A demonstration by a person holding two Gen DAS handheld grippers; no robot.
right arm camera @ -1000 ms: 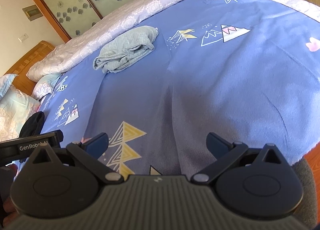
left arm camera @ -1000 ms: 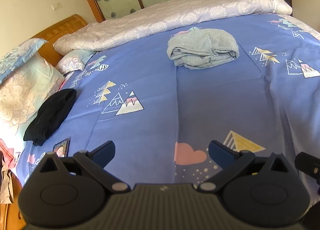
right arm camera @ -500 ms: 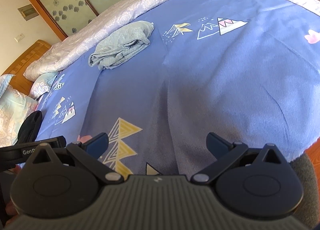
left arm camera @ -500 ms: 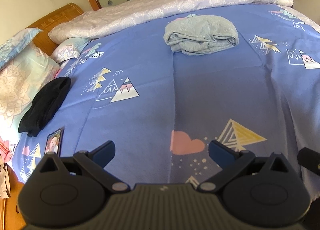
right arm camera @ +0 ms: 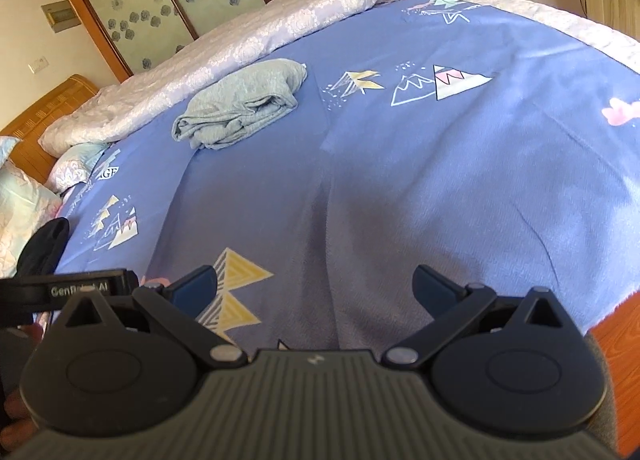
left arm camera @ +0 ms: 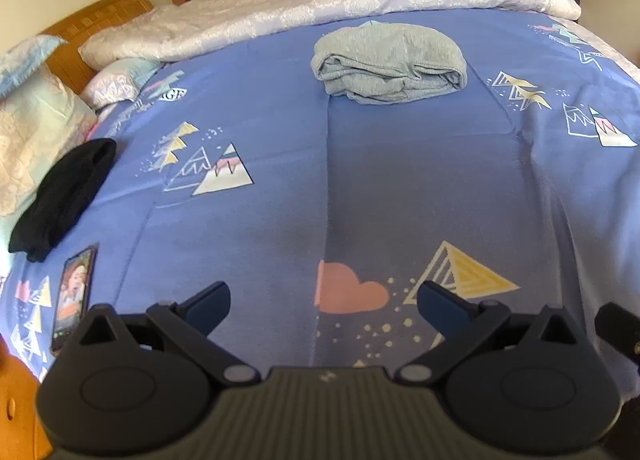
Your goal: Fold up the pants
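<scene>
The grey pants [left arm camera: 390, 63] lie folded in a compact bundle far across the blue patterned bed sheet [left arm camera: 400, 187], near the rolled duvet. They also show in the right wrist view [right arm camera: 242, 103], at the upper left. My left gripper [left arm camera: 323, 302] is open and empty, low over the near part of the sheet, well short of the pants. My right gripper [right arm camera: 314, 286] is open and empty near the bed's front edge. The left gripper's body [right arm camera: 68, 290] shows at the left edge of the right wrist view.
A black garment [left arm camera: 64, 195] lies at the sheet's left side by the pillows [left arm camera: 32, 139]. A phone [left arm camera: 74, 294] lies near the left front. A pale rolled duvet [left arm camera: 328, 3] runs along the far side. A wooden headboard [left arm camera: 100, 19] is at left.
Both grippers have drifted slightly; the pants sit a little lower and nearer in both views. The phone has come further into the left wrist view. Both stay open.
</scene>
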